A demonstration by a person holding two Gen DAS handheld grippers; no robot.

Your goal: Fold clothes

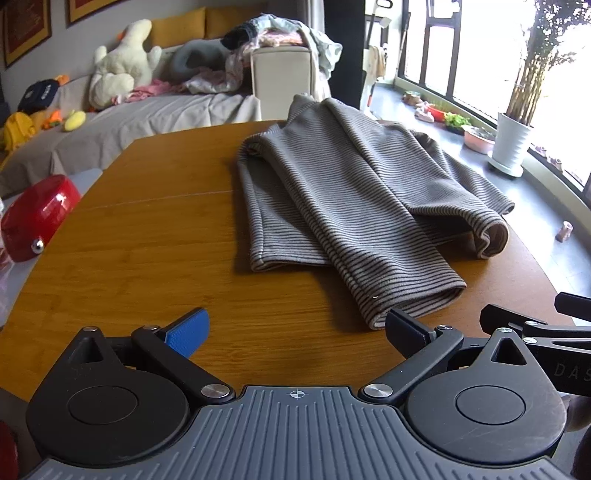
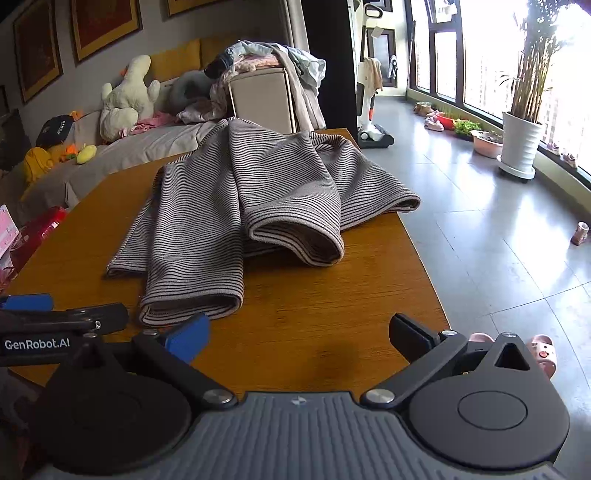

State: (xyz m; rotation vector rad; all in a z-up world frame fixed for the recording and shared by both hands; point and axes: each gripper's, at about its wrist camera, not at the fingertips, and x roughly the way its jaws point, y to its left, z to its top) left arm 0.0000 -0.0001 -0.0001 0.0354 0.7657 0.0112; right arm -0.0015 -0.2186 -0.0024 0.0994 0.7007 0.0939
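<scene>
1. The striped garment (image 1: 351,206) lies partly folded on the wooden worktop (image 1: 147,243), toward its right side, with its far end hanging past the far edge.
2. One folded layer runs toward the cameras and ends in a cuff-like edge close to the near edge of the worktop; another fold bulges open on the right side of the garment.
3. The left tongs (image 1: 295,332) are released, jaws spread wide, holding nothing; they hover over the near part of the worktop, with the right-hand finger just beside the nearest fold of the garment.
4. The right tongs (image 2: 299,332) are likewise spread open and empty, above bare wood near the worktop's right corner, with the garment (image 2: 236,206) ahead and to the left.
5. In the right wrist view the left tongs (image 2: 27,302) show at the left edge, close alongside.
6. A red container (image 1: 37,218) sits at the left of the worktop.
7. Beyond the worktop is a sofa (image 1: 147,114) with a white plush toy (image 1: 122,62) and a pile of clothes (image 1: 266,33).
8. A potted plant (image 2: 521,144) stands by the window on the tiled floor (image 2: 498,258).
</scene>
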